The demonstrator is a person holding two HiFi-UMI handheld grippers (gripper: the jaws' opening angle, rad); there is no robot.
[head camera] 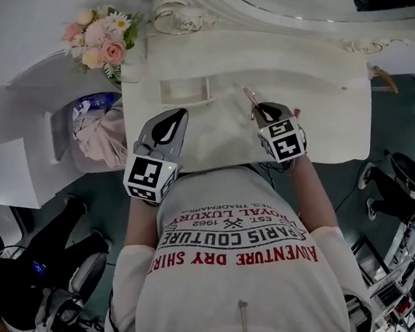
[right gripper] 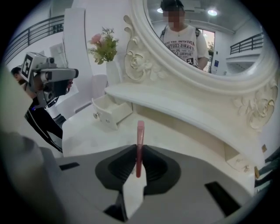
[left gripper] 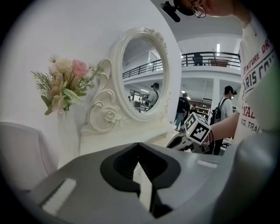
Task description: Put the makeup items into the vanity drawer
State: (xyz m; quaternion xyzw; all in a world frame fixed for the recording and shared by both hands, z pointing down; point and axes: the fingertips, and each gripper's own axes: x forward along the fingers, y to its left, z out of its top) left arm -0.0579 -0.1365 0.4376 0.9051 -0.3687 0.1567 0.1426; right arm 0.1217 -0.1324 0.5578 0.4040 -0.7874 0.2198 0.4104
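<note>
Room: bright white hall; a railed balcony (left gripper: 210, 57) runs across the far side, and several people stand below it.
Surface: white vanity top (head camera: 322, 114), bare and pale. It has an ornate carved back, and an oval mirror (right gripper: 205, 39) rises at its far edge.
Drawer: small white drawer (head camera: 187, 92) pulled open at the far left of the vanity top. Its front carries a round knob in the right gripper view.
Flowers: pink and cream bouquet (head camera: 99, 38) off the far left corner of the vanity.
Makeup item: slim pink makeup stick (right gripper: 140, 135), straight and flat-sided, deeper red low down and paler at the top end. It stands upright out of the jaws, above the vanity top and right of the drawer, well apart from it.
Right gripper (right gripper: 139, 153): its 2 jaws are clamped on the lower part of the pink makeup stick, over the middle of the vanity top.
Left gripper (left gripper: 139, 164): jaws closed together with nothing between them, held at the near left edge of the vanity.
Person: white T-shirt (head camera: 248, 275) with red and grey print, standing at the near side.
</note>
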